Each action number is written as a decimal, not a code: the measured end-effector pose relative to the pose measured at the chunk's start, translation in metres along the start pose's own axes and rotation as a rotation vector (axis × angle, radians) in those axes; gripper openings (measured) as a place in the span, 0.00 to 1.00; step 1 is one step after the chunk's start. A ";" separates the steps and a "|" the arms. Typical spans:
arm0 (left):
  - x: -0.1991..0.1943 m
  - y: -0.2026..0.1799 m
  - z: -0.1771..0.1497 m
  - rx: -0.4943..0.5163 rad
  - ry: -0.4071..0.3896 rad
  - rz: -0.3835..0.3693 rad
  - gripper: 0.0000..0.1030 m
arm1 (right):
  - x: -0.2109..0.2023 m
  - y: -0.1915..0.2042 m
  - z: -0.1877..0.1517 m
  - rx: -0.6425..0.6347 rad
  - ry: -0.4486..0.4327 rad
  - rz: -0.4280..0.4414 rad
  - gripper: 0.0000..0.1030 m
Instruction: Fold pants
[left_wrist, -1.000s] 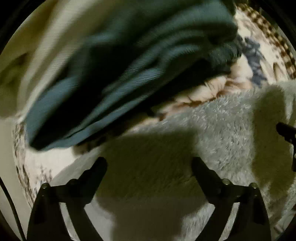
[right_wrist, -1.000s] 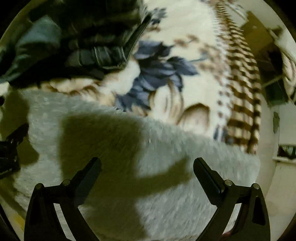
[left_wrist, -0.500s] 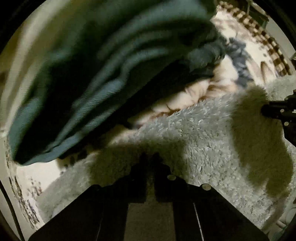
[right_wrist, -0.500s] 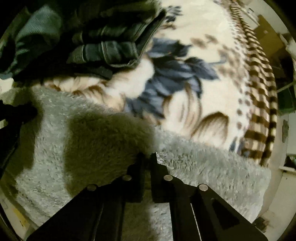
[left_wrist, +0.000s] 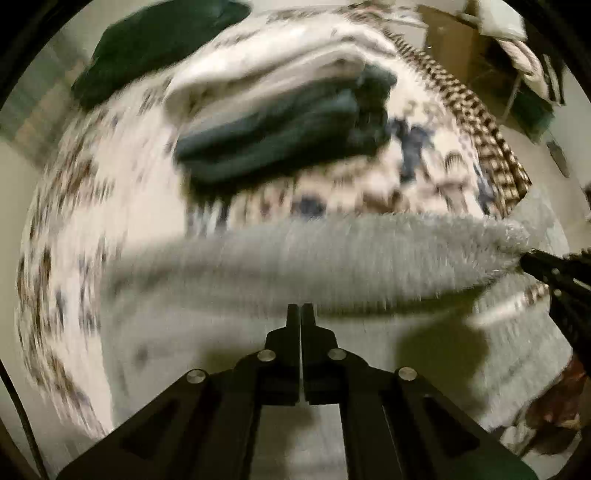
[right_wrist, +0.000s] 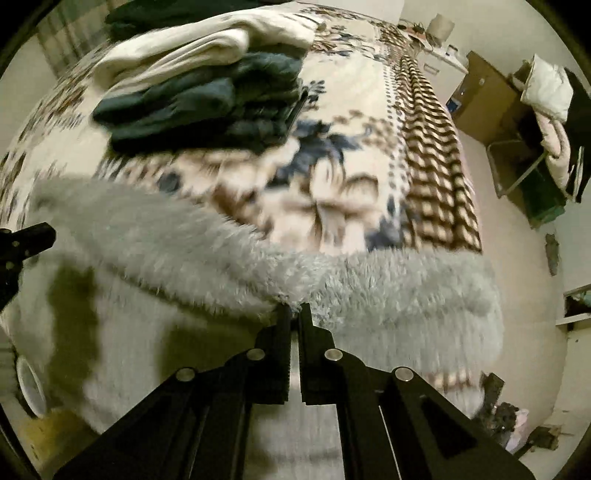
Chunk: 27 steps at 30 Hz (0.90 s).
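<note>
The grey fluffy pants (left_wrist: 332, 258) lie on the patterned blanket, their near edge lifted off it. My left gripper (left_wrist: 300, 314) is shut on that lifted edge. My right gripper (right_wrist: 293, 312) is shut on the same edge of the grey pants (right_wrist: 184, 251) further to the right. The right gripper also shows at the right edge of the left wrist view (left_wrist: 554, 269), and the left gripper at the left edge of the right wrist view (right_wrist: 22, 240). The left wrist view is blurred.
A stack of folded clothes, cream on top of dark teal (right_wrist: 207, 96), sits farther back on the floral blanket (right_wrist: 351, 155). It also shows in the left wrist view (left_wrist: 288, 122). Furniture and a chair with bedding (right_wrist: 546, 110) stand at the right.
Both grippers were open over the pants one second ago, then shut on the near edge. Now they have lifted that edge up and the view has pulled back from the stack.
</note>
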<state>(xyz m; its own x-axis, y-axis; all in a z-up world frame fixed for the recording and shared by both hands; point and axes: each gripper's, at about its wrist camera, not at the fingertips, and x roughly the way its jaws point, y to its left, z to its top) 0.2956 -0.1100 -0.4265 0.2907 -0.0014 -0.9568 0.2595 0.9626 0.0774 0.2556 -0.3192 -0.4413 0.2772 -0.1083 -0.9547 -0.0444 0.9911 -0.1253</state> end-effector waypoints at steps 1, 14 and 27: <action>0.000 -0.002 -0.016 -0.023 0.023 -0.015 0.00 | -0.006 0.002 -0.022 -0.002 0.010 0.002 0.00; 0.035 0.050 -0.072 -0.345 0.228 -0.188 0.38 | 0.041 0.004 -0.109 0.135 0.298 0.189 0.18; 0.098 0.112 0.038 -0.580 0.348 -0.136 0.67 | 0.034 -0.083 -0.078 0.828 0.306 0.141 0.85</action>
<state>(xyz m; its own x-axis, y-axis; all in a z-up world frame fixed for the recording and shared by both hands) 0.3884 -0.0123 -0.5012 -0.0477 -0.1385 -0.9892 -0.2899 0.9496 -0.1190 0.1942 -0.4115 -0.4843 0.0481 0.1202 -0.9916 0.6811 0.7222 0.1206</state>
